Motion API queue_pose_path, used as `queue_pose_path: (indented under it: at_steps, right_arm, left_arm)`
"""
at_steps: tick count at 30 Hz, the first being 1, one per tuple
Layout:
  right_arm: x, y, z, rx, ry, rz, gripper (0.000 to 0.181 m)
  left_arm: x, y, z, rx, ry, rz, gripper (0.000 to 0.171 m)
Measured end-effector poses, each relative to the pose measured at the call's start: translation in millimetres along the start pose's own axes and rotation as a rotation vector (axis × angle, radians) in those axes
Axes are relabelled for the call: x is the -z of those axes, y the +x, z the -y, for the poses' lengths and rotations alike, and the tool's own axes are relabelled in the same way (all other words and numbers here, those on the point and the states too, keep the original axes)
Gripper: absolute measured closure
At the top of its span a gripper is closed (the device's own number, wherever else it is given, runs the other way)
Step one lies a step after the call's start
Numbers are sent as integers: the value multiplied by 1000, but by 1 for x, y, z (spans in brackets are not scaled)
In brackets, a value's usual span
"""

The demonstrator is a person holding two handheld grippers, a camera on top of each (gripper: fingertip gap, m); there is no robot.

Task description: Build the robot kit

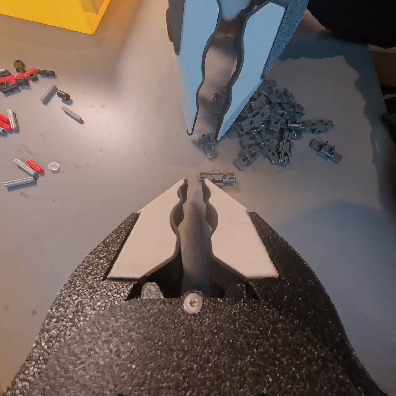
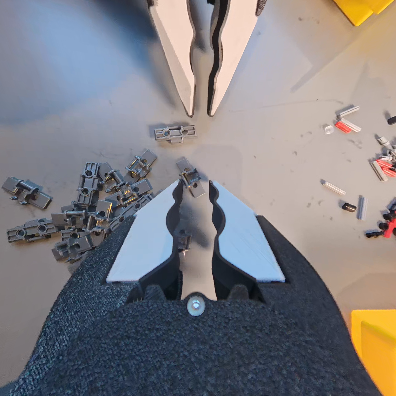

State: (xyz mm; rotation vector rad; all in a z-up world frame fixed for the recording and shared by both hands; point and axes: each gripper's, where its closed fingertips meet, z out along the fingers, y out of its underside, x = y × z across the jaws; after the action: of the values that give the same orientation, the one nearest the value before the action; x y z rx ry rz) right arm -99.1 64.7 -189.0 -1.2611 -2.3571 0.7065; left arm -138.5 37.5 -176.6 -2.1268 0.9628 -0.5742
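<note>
Nowhere any legible writing; both claws point(image 1: 194, 181) point(image 2: 195, 182) gape beside unmarked grey links point(image 2: 85, 205).

single link point(image 2: 175, 133): dark grey flat plastic piece with two round holes, flat on the table point(image 2: 267, 171), just ahead of the left fingers point(image 2: 186, 94).
tilted link point(image 2: 191, 180): lies between the right fingers point(image 2: 227, 225), at their tips.
heap point(image 2: 85, 205): same grey links, jumbled beside the right fingers.

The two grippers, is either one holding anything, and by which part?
Nothing is held. The left gripper and right gripper both have empty, parted jaws; a loose grey link lies flat between them on the table.
</note>
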Motion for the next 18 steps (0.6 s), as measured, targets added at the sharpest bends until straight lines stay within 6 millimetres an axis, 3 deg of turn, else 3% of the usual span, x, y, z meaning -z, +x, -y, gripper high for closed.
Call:
queue_pose_path:
  at_steps: [8,14,18]
  right_arm:
    - [0,4,10,23,67,-27,164]
    - [30,10,64,175,324,-197,164]
    - [40,11,74,234,382,-247,164]
  left_arm:
    - [-1,10,13,40,76,-67,157]
    - [8,8,33,233,229,-159,153]
    - [27,19,54,313,374,-313,158]
